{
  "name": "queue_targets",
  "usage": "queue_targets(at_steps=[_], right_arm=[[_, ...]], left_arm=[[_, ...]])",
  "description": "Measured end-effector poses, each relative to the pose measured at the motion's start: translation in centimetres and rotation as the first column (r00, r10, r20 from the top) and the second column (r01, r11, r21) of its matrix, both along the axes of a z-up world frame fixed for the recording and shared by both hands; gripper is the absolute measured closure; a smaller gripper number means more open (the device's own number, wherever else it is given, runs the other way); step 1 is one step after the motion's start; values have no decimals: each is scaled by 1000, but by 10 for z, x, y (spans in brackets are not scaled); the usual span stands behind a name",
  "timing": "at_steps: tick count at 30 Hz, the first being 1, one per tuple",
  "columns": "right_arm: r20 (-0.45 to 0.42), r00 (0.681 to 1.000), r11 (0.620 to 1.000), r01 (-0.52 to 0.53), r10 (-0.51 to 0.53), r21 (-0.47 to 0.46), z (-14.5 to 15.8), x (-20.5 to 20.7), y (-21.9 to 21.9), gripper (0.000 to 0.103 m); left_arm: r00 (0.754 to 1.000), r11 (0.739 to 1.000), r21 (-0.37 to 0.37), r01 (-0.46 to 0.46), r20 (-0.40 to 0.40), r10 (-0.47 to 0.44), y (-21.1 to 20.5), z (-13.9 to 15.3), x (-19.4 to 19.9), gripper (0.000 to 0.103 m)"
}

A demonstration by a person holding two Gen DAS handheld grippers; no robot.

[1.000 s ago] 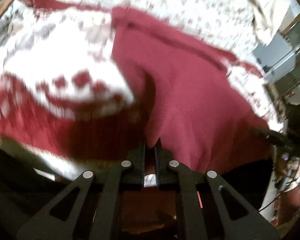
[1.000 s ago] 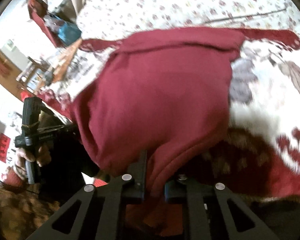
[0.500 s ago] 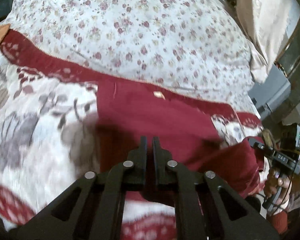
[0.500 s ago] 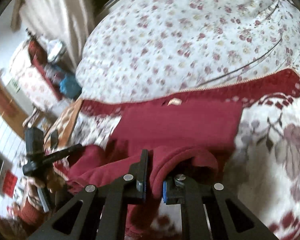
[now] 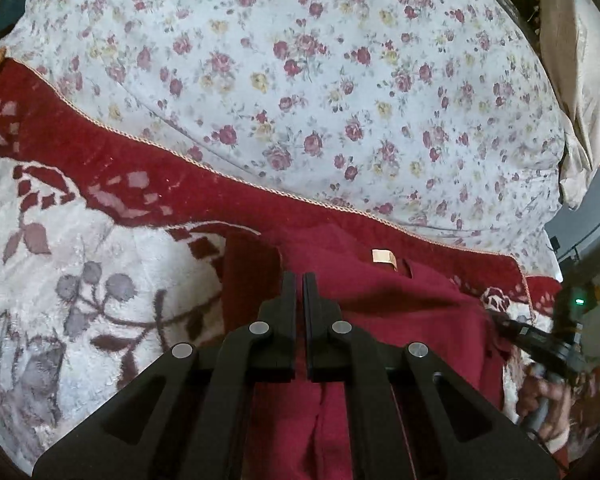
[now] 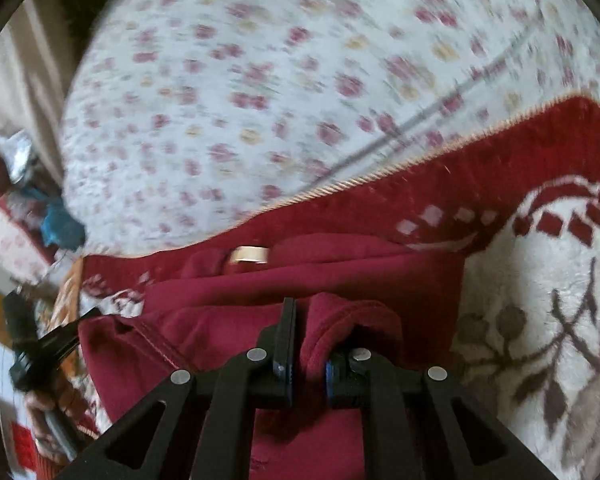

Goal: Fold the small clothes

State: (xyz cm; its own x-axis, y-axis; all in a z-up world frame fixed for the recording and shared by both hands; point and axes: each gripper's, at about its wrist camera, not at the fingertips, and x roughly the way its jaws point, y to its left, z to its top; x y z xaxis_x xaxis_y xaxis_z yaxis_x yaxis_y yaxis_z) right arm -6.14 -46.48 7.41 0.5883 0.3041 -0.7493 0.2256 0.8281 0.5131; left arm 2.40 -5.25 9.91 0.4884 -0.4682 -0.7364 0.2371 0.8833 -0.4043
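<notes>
We are holding a dark red garment [image 5: 380, 304] with both grippers over a bed. The left gripper [image 5: 299, 280] is closed down with only a thin slit between its fingers, and the red cloth is running under and between them, so we are taking it as pinched on the garment's edge. The right gripper [image 6: 304, 320] is clamped on a thick rolled fold of the same garment, which is bulging up and over its right finger.

Ahead of both grippers the garment is lying doubled on itself, its far edge just short of the corded border of a red and white blanket [image 5: 100, 264]. A small tan label [image 5: 383, 258] is showing at the garment's neck, just beyond the left gripper's tips; in the right view the same label [image 6: 251, 255] is sitting ahead and to the left of the tips.

Beyond the blanket's border, a white flowered sheet [image 5: 320, 92] is spreading wide and bare, giving open room ahead. To the left of the left gripper the blanket is lying flat and free. To its right, the other hand [image 5: 548, 396] is gripping its handle near the garment's edge. In the right view, much of the sheet is blurred.
</notes>
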Motion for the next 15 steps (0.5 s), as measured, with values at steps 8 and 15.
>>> queue_targets(at_steps=[8,15], right_arm=[[-9,1000,1000,-10,10,20,-13,-2,-1,92],[-6,1000,998,-18,19,53,-11,-4,-1,83]], left_arm=[[987,988,1,153,-39,-153,-29,-10,-13,43],[968,969,102,223,-141,-208,-65,-46,-21,52]])
